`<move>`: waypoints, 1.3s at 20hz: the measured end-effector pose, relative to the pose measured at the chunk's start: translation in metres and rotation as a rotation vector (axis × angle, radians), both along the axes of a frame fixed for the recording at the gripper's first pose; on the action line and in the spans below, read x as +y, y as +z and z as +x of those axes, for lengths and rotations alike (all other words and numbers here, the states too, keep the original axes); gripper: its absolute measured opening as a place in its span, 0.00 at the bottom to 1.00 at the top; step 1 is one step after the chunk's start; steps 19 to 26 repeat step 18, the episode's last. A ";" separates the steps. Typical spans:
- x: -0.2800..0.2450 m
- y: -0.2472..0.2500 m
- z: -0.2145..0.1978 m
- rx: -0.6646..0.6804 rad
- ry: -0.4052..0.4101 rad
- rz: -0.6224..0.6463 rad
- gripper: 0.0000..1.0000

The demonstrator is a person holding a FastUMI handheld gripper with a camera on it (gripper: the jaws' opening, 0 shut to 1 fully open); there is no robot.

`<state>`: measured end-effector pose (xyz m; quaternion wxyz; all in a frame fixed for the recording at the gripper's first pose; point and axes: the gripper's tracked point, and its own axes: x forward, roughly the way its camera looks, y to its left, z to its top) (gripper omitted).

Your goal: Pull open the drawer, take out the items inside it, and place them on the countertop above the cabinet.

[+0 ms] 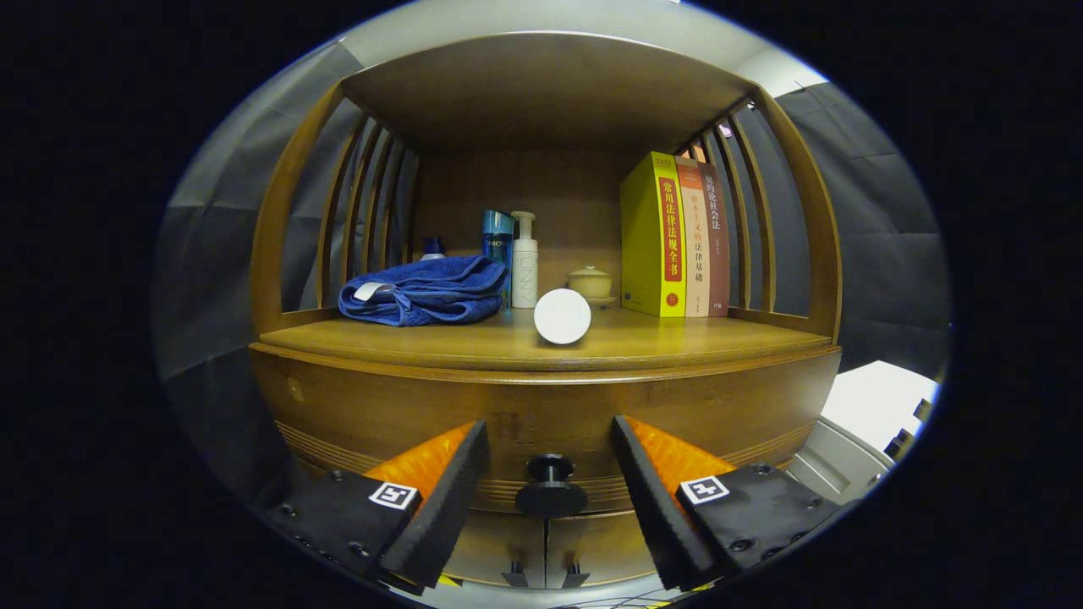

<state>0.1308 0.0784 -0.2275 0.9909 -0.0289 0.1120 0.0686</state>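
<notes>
Wooden drawer (541,414) shut; fingers (448,491) flank its knob (551,491).

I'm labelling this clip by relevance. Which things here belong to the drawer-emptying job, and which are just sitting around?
Part of the job:
- drawer, shut
- drawer knob, between the open fingers of the gripper, untouched
- countertop

Just sitting there:
- blue towel
- white round object
- pump bottle
- blue bottle
- lidded cup
- books
</notes>
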 end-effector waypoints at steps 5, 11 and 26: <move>-0.003 0.051 -0.023 -0.031 -0.016 -0.013 0.98; 0.004 0.155 -0.093 -0.065 0.043 0.010 0.98; -0.005 0.218 -0.154 -0.138 0.066 -0.019 0.99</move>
